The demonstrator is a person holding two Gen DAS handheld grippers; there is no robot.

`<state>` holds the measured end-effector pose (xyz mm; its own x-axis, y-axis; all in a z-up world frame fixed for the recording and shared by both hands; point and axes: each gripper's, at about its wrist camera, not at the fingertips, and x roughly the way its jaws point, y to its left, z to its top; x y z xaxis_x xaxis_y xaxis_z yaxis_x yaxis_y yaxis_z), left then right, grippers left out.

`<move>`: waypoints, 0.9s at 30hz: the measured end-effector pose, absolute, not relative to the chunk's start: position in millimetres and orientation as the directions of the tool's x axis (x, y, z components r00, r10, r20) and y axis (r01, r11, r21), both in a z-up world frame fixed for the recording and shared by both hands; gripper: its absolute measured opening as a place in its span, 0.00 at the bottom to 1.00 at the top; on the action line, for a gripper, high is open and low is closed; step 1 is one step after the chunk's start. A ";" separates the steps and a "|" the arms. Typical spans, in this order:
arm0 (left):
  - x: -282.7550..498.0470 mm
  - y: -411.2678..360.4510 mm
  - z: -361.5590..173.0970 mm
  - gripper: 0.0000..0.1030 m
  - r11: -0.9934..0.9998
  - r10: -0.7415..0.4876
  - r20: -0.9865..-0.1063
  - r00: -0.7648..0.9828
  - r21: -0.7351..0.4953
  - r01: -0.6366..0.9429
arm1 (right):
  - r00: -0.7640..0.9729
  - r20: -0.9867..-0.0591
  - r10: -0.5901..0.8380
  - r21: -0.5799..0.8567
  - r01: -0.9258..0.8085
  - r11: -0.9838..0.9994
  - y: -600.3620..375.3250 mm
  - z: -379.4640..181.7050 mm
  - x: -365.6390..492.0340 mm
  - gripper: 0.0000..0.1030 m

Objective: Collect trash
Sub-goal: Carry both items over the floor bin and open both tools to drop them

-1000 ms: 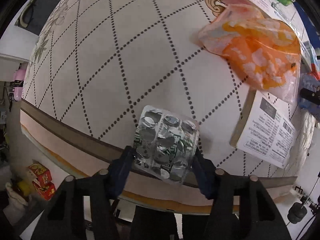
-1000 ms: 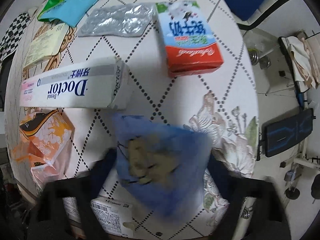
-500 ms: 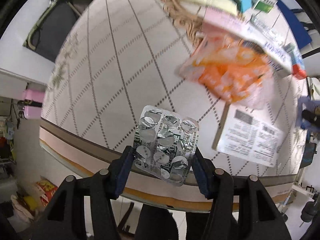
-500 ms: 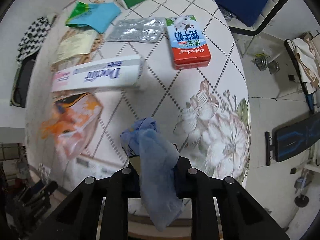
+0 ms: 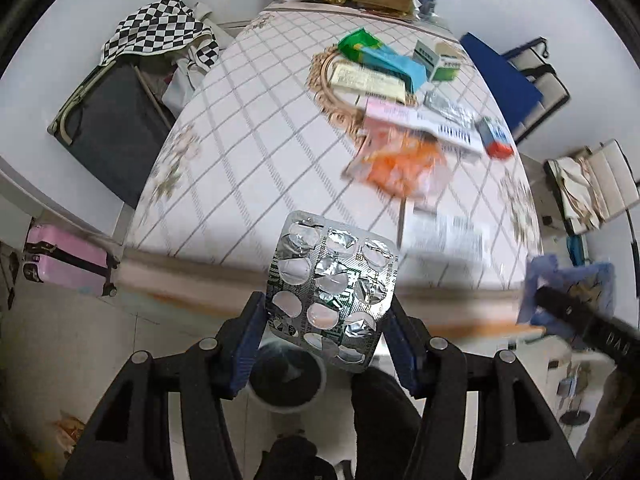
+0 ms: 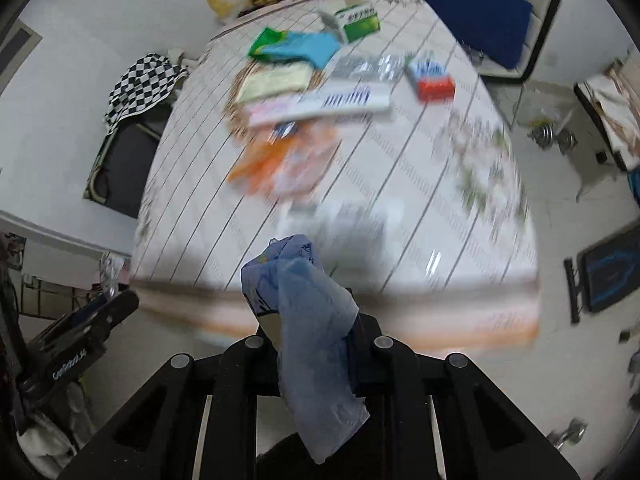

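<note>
My left gripper is shut on a used silver blister pack, held off the table's near edge above a round bin with a dark liner on the floor. My right gripper is shut on a crumpled blue plastic wrapper, also pulled back past the table's near edge. That wrapper and the right gripper's finger also show in the left wrist view. On the table lie an orange plastic bag, a long white toothpaste box and a red and blue carton.
The round table has a diamond-patterned cloth. On it are a white leaflet box, a second blister pack, a green and blue pouch and a green and white box. A pink suitcase and chairs stand around.
Both grippers have pulled back and up from the table with their loads; the table now lies farther off and the bin has come into view under the left gripper.
</note>
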<state>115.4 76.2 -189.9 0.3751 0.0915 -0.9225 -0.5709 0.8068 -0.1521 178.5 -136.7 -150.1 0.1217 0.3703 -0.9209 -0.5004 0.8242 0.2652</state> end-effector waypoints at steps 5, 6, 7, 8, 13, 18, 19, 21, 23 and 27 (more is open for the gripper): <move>51.6 75.9 -235.8 0.53 0.809 0.023 -0.952 0.307 -0.162 -0.564 | 0.073 -0.931 0.358 0.290 -0.450 0.845 -153.4 -197.5 75.2 0.20; 41.6 75.7 -250.4 0.53 0.802 -0.004 -0.959 0.284 -0.173 -0.572 | 0.036 -0.941 0.336 0.289 -0.431 0.855 -156.6 -219.7 53.5 0.20; 32.7 74.9 -266.6 0.53 0.795 -0.033 -0.964 0.264 -0.186 -0.577 | 0.004 -0.946 0.325 0.293 -0.420 0.859 -158.8 -237.3 38.4 0.20; 25.4 72.6 -282.7 0.53 0.791 -0.055 -0.968 0.245 -0.192 -0.581 | -0.031 -0.951 0.309 0.294 -0.408 0.864 -160.4 -258.7 23.4 0.20; 4.8 69.4 -394.6 0.53 0.749 -0.169 -0.971 0.172 -0.240 -0.618 | -0.142 -0.960 0.241 0.278 -0.374 0.885 -167.3 -368.0 -23.3 0.20; 4.7 76.3 -525.9 0.53 0.647 -0.339 -0.933 0.123 -0.326 -0.689 | -0.236 -0.946 0.221 0.292 -0.326 0.899 -164.2 -496.6 -36.7 0.20; 6.5 76.6 -545.5 0.53 0.641 -0.348 -0.930 0.119 -0.329 -0.694 | -0.257 -0.941 0.219 0.296 -0.319 0.900 -161.7 -522.6 -37.5 0.20; 10.9 75.2 -582.3 0.53 0.645 -0.354 -0.929 0.109 -0.327 -0.691 | -0.280 -0.933 0.226 0.312 -0.318 0.895 -156.2 -566.8 -36.5 0.20; 15.2 74.0 -612.8 0.54 0.651 -0.349 -0.932 0.102 -0.319 -0.689 | -0.296 -0.928 0.227 0.323 -0.332 0.886 -149.2 -608.0 -35.0 0.21; 6.9 77.7 -651.3 0.80 0.651 -0.317 -0.943 0.100 -0.293 -0.700 | -0.351 -0.915 0.201 0.331 -0.365 0.870 -135.2 -683.1 -30.6 0.40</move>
<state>6.9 77.7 -651.3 0.1003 -0.3169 -0.9431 -0.7002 0.6510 -0.2932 -30.6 -135.2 -683.1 -0.3506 0.2006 -0.9148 -0.3651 0.8702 0.3307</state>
